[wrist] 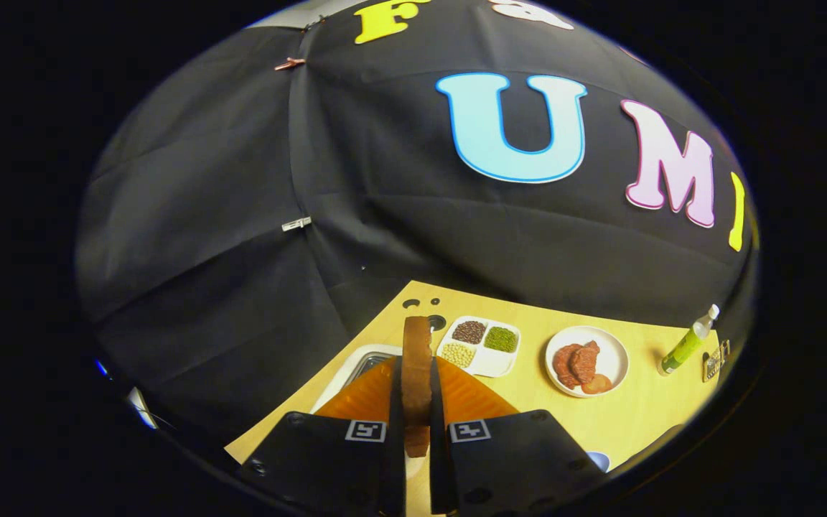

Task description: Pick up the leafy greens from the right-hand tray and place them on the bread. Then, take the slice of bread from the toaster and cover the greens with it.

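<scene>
The fingers (417, 413) are clamped on a slice of bread (417, 359), held upright on edge above the table (622, 424). It looks light, stiff and crumbly; grip its flat faces gently. A meat plate (611, 341) sits at two o'clock

I see black cloth (255, 237) hung as the booth's wall across the far side, creased and draped in folds, with a seam running down left of centre. A copper-coloured clip (289, 64) pins that seam high up, and a pale clip (296, 224) sits lower on it. Below the cloth lies a light wooden table top (643, 409), evenly lit, its left edge running diagonally from near to far.
</scene>
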`<state>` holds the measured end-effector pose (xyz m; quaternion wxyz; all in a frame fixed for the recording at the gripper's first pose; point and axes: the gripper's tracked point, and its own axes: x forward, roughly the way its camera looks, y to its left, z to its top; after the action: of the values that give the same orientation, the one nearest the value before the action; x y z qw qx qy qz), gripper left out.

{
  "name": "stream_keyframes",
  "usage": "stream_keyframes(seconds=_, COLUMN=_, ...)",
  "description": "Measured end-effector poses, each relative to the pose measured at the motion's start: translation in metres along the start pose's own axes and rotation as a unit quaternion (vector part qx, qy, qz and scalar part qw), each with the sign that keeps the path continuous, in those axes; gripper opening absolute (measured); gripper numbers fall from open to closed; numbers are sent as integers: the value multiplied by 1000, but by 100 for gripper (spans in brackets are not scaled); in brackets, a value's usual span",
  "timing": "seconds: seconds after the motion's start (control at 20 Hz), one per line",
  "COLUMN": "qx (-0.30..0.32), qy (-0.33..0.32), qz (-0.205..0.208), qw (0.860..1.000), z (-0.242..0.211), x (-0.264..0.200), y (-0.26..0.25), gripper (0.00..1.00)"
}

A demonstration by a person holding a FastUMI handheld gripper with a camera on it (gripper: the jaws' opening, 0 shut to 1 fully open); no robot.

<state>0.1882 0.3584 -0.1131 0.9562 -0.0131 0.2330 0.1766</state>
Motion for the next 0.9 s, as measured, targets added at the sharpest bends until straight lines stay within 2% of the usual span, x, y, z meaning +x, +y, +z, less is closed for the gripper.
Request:
stream_keyframes(seconds=0.2, qx=16, qy=4, qz=-19, qw=1000, z=-18, x=-31, y=-44, gripper=17)
stream_keyframes(seconds=0.4, qx=47, qy=22, qz=-48, qw=997, z=-61, x=-53, y=-90, gripper=17)
stream_keyframes(seconds=0.9, qx=127, qy=69, qz=-61, qw=988, z=-175, x=-78, y=-172, gripper=17)
